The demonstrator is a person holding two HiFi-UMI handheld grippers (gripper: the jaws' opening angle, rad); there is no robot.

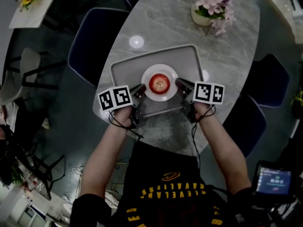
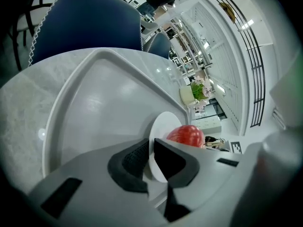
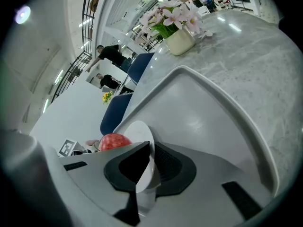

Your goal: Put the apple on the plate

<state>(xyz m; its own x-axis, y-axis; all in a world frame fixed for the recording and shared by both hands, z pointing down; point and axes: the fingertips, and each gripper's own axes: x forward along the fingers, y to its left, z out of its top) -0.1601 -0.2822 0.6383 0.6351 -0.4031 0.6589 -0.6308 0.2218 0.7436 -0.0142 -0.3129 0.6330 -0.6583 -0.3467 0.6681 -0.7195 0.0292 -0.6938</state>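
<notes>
A red apple rests in the middle of a small white plate, which is over a grey tray. My left gripper is shut on the plate's left rim and my right gripper is shut on its right rim. In the left gripper view the plate's edge runs between the dark pads, with the apple just beyond. In the right gripper view the plate stands edge-on between the pads, and the apple sits to the left. Whether the plate touches the tray is not visible.
The tray lies on an oval marble table. A pot of pink flowers stands at the far right of the table. Blue chairs stand around it, one on the left and one on the right.
</notes>
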